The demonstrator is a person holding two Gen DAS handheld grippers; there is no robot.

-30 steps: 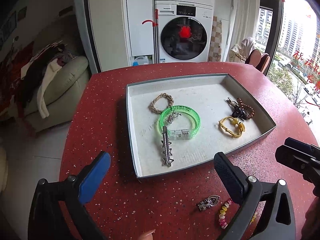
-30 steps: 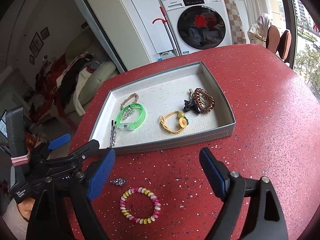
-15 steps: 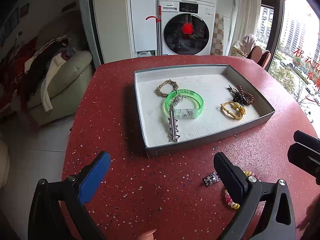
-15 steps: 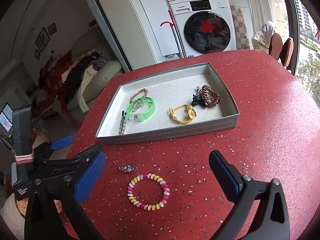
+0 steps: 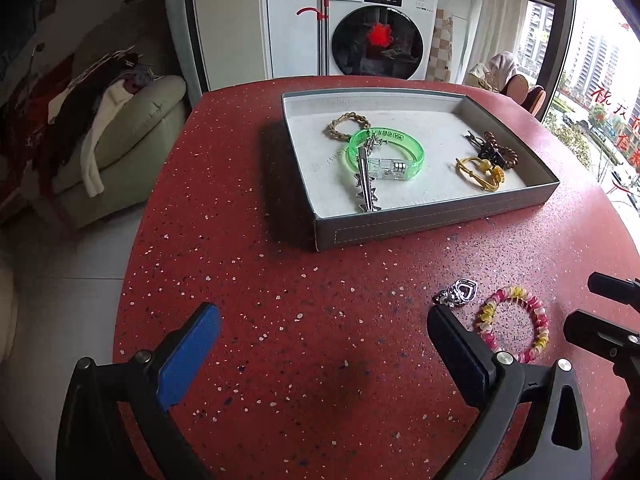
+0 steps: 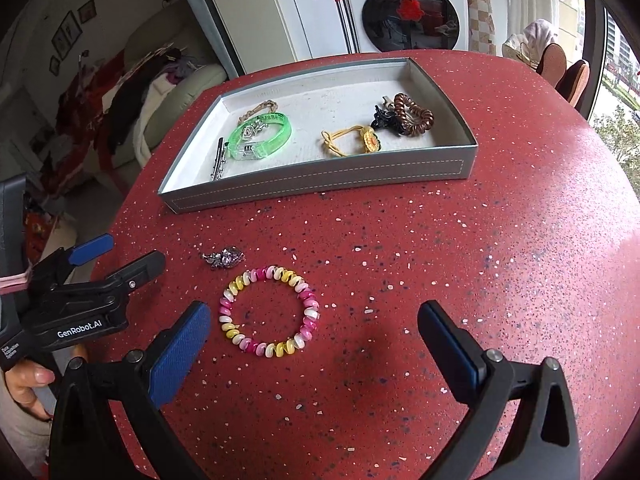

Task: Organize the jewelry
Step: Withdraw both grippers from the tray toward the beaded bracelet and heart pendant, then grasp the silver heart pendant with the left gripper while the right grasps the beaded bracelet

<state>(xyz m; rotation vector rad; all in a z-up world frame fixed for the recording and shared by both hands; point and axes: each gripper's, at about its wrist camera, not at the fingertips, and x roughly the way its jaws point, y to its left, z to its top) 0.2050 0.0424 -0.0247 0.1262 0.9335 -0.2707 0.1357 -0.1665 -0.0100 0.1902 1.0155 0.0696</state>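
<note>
Both grippers were spread wide and empty: left gripper (image 5: 320, 356) hovered over bare red table (image 5: 240, 264), right gripper (image 6: 316, 344) hung just above the pink-and-yellow bead bracelet (image 6: 269, 311), which lay between its fingers without touching them. Task looked mostly done, by my read: most pieces already sat in the gray tray (image 6: 320, 186), two were left out on the table near the front edge. Left to right on the table: small silver heart charm (image 6: 224, 258), then the bead bracelet just beside it, both well apart from the tray. Tray contents left to right: silver spiked hair clip (image 5: 366, 184) lying partly across the green clear bangle (image 5: 386, 154), a braided tan loop (image 5: 346, 125) behind the bangle, a small silver piece inside the bangle, too small to identify, then a yellow cord bracelet with a flower (image 6: 352, 142), a black claw clip (image 6: 386, 120) touching it, and a brown coil hair tie (image 6: 414, 114) at the far right. Tray had one open compartment, no dividers. Remaining work likely: pick up the bead bracelet and the charm and drop both in the tray.
</note>
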